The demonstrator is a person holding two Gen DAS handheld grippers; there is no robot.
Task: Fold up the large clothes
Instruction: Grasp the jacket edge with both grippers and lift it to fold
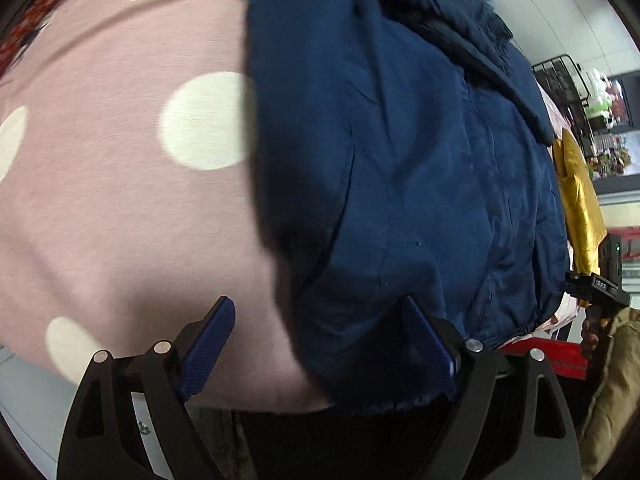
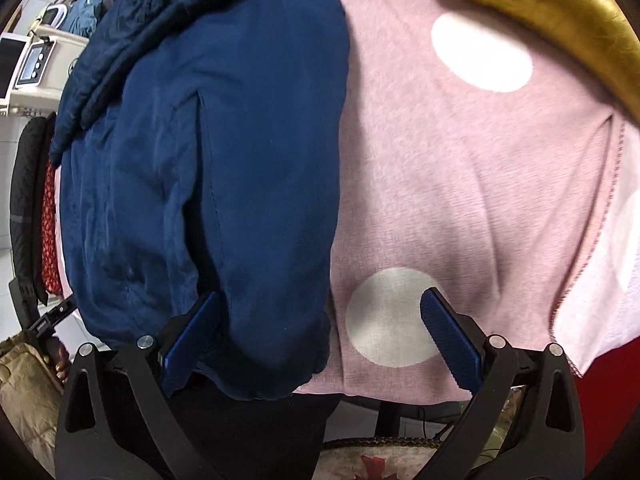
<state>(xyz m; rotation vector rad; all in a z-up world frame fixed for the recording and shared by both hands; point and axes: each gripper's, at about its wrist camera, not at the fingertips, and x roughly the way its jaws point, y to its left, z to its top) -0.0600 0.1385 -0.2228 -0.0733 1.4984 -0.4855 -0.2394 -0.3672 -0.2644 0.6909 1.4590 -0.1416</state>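
Navy blue fabric fills the middle of both views: a large padded jacket (image 1: 420, 168) lies spread over a pink blanket with white dots (image 1: 120, 200), its nearest hem reaching down to the bottom of each frame. In the left wrist view the jacket covers the centre and right of the frame, with the blanket taking the whole left half; a darker, rougher navy piece (a hood or collar, hard to tell which) lies across the jacket's top right. In the right wrist view the jacket (image 2: 208, 168) sits left of centre and the blanket (image 2: 460, 180) spreads over the right half.

The left gripper (image 1: 320, 320) has its blue-padded fingers (image 1: 208, 344) set wide apart, one over the pink blanket, the other against the jacket's lower edge; nothing is pinched between them. The right gripper (image 2: 320, 320) is likewise spread wide, its left finger (image 2: 192, 340) touching or just overlapping the jacket's hem, its right finger over a white dot of the blanket, and it clamps nothing.

A gold, shiny cloth (image 1: 580, 200) lies beyond the jacket at the right edge of the left wrist view, and appears again at the upper right of the right wrist view (image 2: 552, 12). A red patterned cloth (image 2: 50, 232) hangs at the left edge there.
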